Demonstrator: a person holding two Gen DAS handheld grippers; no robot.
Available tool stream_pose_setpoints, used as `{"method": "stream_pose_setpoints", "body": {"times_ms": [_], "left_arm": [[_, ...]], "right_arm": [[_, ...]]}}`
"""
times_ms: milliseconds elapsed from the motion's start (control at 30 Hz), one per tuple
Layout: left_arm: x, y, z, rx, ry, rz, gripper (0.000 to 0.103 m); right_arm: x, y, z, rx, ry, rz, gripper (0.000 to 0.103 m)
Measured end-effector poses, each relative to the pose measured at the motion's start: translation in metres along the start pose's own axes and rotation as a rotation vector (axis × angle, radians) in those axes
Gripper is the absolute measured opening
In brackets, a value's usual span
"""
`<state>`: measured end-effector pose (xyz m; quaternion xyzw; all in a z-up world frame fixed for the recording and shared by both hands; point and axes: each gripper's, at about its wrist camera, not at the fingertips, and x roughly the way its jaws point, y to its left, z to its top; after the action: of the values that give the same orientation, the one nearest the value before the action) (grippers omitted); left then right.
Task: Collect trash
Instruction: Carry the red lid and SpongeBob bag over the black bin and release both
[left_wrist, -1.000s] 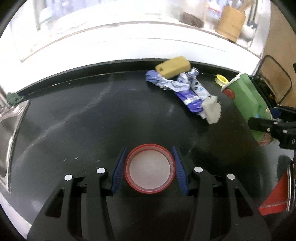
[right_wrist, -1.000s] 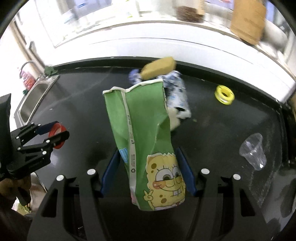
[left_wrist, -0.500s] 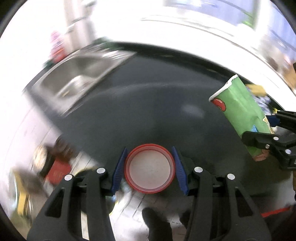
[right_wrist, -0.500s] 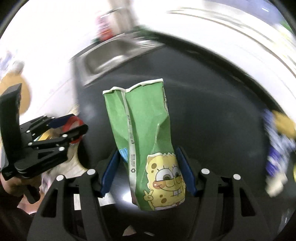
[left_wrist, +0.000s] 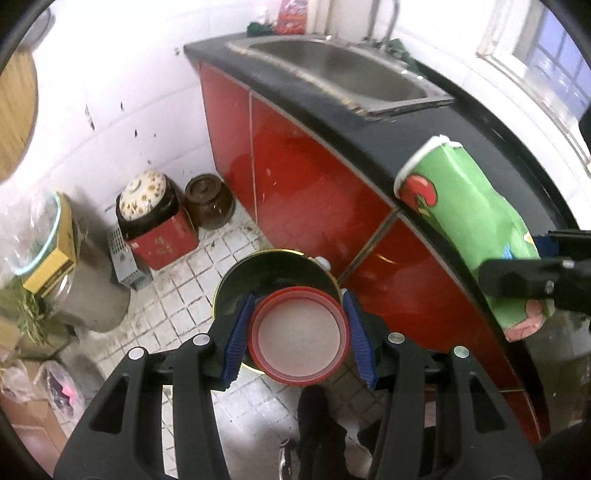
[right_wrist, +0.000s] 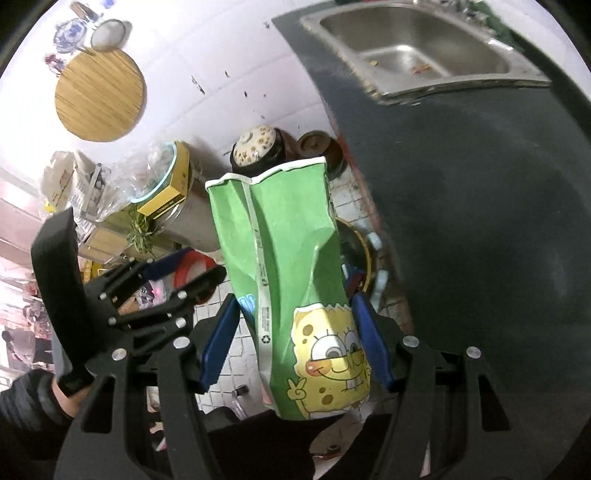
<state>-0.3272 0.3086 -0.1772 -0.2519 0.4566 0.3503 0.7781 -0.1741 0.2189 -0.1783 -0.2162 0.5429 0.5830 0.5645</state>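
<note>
Clamping a round red-rimmed plastic lid (left_wrist: 300, 336) between its blue pads, the left tool (left_wrist: 300, 338) tilts down over a dark round bin (left_wrist: 275, 268) on the tiled floor beside the black counter's (left_wrist: 369, 110) front edge; the right tool (right_wrist: 295, 343) grips a crumpled green cartoon-printed paper bag (right_wrist: 284, 258), also angled downward.

- a home kitchen: a steel sink (left_wrist: 343, 74) set in a black counter (right_wrist: 480, 221)
- red cabinets (left_wrist: 295, 166) below the sink
- lidded crocks (left_wrist: 208, 199) on tiled floor left of the cabinets

Daylight is blown out at the window (left_wrist: 554, 66); the white wall tiles (left_wrist: 122, 92) are overexposed, edges are bent by fisheye, slight blur is seen.
</note>
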Motion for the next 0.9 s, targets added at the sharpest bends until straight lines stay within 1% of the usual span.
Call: {"method": "stream_pose_setpoints", "body": {"times_ms": [133,233,367,400,433,500,567,733,833,900], "left_arm": [[0.017,0.019,-0.002,-0.014,0.015,-0.019,0.048],[0.027,0.024,0.0,-0.008,0.023,-0.025,0.048],[0.033,0.028,0.005,-0.005,0.025,-0.037,0.048],[0.034,0.029,0.006,-0.005,0.026,-0.039,0.051],[0.036,0.031,0.006,-0.005,0.03,-0.038,0.064],[0.038,0.032,0.006,-0.002,0.02,-0.019,0.076],[0.04,0.034,0.007,0.004,0.024,-0.015,0.076],[0.041,0.035,0.008,0.011,0.026,-0.013,0.076],[0.039,0.032,0.01,0.016,0.025,-0.01,0.076],[0.037,0.027,0.012,0.024,0.022,-0.012,0.076]], "right_arm": [[0.029,0.009,0.02,0.014,0.038,-0.013,0.062],[0.045,0.012,0.032,0.017,0.058,-0.026,0.062],[0.056,0.017,0.044,0.016,0.069,-0.036,0.064],[0.057,0.015,0.047,0.016,0.072,-0.036,0.065],[0.059,0.015,0.05,0.019,0.075,-0.036,0.065],[0.062,0.015,0.053,0.027,0.086,-0.032,0.068],[0.063,0.016,0.055,0.026,0.084,-0.033,0.07],[0.057,0.015,0.056,0.029,0.075,-0.032,0.07],[0.046,0.01,0.051,0.042,0.062,-0.029,0.071],[0.037,0.007,0.048,0.048,0.045,-0.03,0.074]]}}
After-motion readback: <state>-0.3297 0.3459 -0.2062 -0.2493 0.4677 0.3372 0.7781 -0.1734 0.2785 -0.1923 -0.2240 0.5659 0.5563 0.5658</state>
